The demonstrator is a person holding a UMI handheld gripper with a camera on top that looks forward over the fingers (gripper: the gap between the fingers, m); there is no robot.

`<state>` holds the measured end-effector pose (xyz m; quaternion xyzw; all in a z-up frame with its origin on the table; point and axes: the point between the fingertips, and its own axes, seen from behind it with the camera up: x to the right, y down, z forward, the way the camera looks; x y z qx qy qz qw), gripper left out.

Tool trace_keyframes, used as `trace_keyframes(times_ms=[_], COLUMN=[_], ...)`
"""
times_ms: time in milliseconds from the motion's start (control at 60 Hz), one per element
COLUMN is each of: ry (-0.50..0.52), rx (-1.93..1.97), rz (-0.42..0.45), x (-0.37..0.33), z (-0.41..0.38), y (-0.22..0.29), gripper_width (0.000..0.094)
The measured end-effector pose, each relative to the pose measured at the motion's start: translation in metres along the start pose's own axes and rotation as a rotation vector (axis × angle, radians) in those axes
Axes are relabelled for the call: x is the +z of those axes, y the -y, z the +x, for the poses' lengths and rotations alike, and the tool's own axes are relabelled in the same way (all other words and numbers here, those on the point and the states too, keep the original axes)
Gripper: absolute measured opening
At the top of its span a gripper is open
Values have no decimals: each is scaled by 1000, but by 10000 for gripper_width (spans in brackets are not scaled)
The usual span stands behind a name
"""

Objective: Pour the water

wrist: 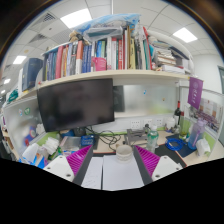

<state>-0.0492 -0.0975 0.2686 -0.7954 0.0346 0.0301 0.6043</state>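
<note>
Gripper (112, 160): it's sitting low over the desk, looking straight at the wall, jaws spread wide and gripping nothing at all.

Pads (77, 161): magenta, ribbed, one on each finger, both facing an open gap with bare desk showing in between.

Cup (124, 153): small pale cup, standing upright on the desk just ahead of the fingers, a bit toward the right one, not touching either pad. Can't tell if there's anything in it.

Bottle (152, 137): clear plastic one with a cap, standing upright beyond the right finger, back toward the desk's rear edge. Apart from the cup.

Desk (112, 175): light top, the front part between the fingers is looking bare, the back half is crowded with stuff.

Monitor (76, 104): big dark screen, switched off, sitting at the desk's back edge on the left side.

Shelf (100, 74): white board running above the monitor, carrying the books.

Books (100, 52): a packed row standing upright along the shelf, mixed colours, with a few more lying stacked at the right end.

Left clutter (35, 152): blue and white bits piling up near the desk's left edge, too small to name.

Right clutter (185, 143): more blue and white items near the right edge, plus a dark bottle (180, 115) standing behind them.

Ceiling lights (76, 17): bright panels glowing overhead.
</note>
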Motion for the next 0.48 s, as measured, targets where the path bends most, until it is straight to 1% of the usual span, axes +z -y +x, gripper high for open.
trace_keyframes(times_ms=[133,350,483], ry=[-33,-101,-127], rx=[23,28,23], rz=[10,-16,-9], x=[-23,-43,-49], z=[-10,0,7], y=[13,4,1], gripper_width=[848,844,843])
